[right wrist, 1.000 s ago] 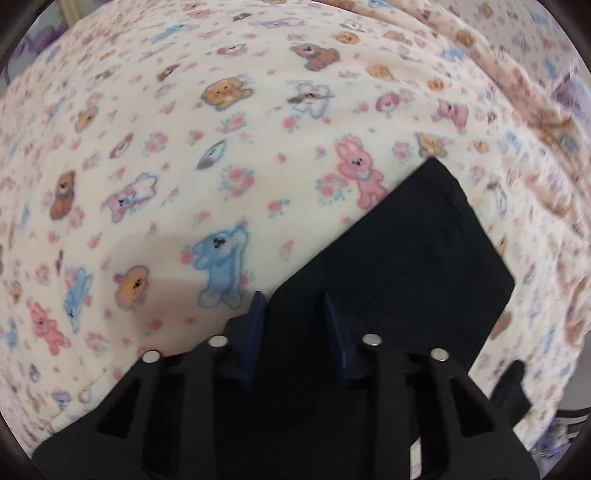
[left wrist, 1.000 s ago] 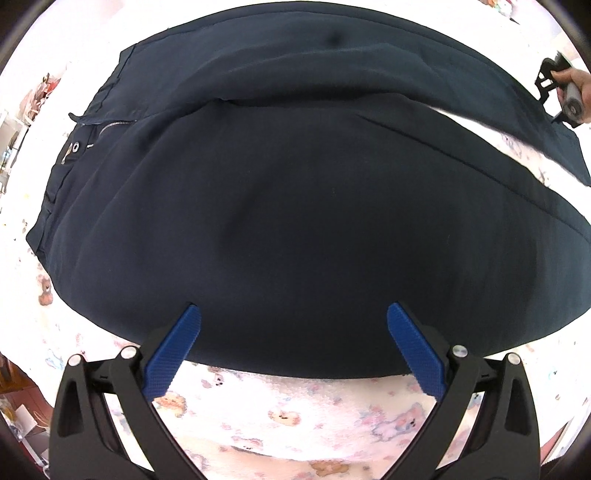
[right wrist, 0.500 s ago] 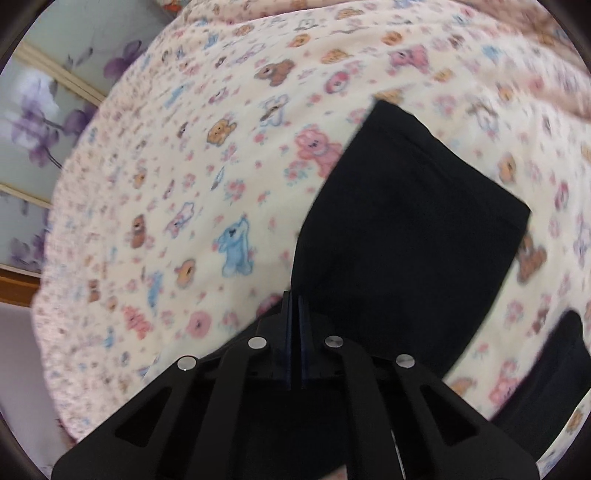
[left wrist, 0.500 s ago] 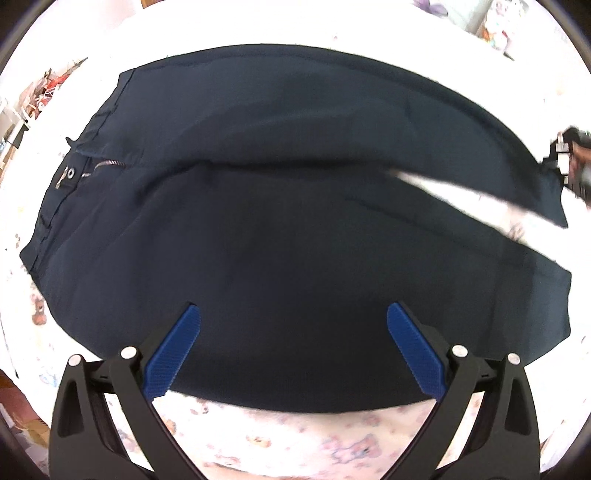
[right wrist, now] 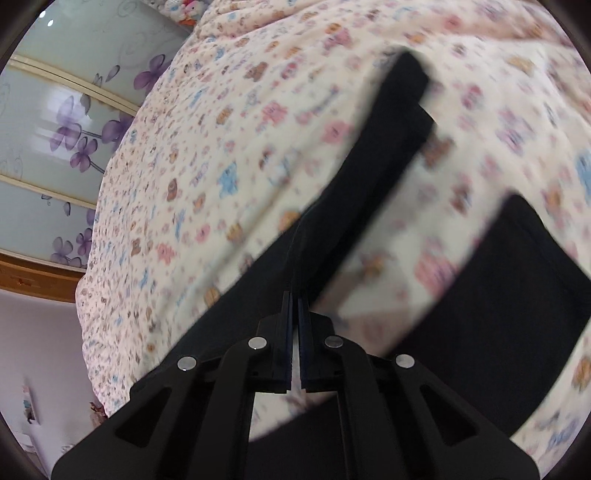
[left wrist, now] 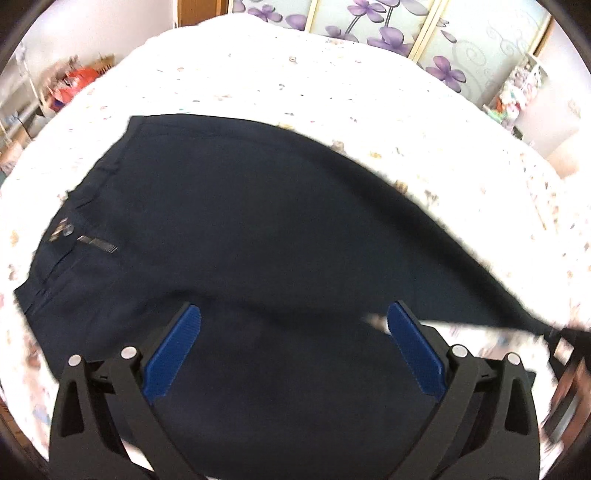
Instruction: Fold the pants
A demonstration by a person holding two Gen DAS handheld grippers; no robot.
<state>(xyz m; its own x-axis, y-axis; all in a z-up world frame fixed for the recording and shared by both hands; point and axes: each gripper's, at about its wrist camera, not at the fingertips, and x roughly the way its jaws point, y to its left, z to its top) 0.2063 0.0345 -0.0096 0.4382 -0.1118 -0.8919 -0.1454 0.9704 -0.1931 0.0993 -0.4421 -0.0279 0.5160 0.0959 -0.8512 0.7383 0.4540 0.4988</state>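
Observation:
Dark navy pants (left wrist: 258, 221) lie spread on a bed, waistband with zipper (left wrist: 98, 245) at the left. My left gripper (left wrist: 291, 350) hovers open above the near leg, blue pads wide apart, nothing between them. In the right wrist view my right gripper (right wrist: 294, 306) is shut on the edge of one pant leg (right wrist: 384, 155), which rises taut from the sheet toward the hem. The other leg (right wrist: 517, 295) lies flat at the right. The right gripper (left wrist: 565, 343) also shows blurred at the right edge of the left wrist view, pulling the far leg.
A cream bedsheet printed with teddy bears and bunnies (right wrist: 229, 147) covers the bed. Sliding panels with purple flowers (left wrist: 388, 26) stand behind it. Cluttered shelves (left wrist: 70, 81) sit at the left and soft toys (left wrist: 517, 92) at the right.
The right gripper closed on the pant leg's edge and lifted it, swinging it across the bed. The left gripper rose and drew back, so more of the room shows.

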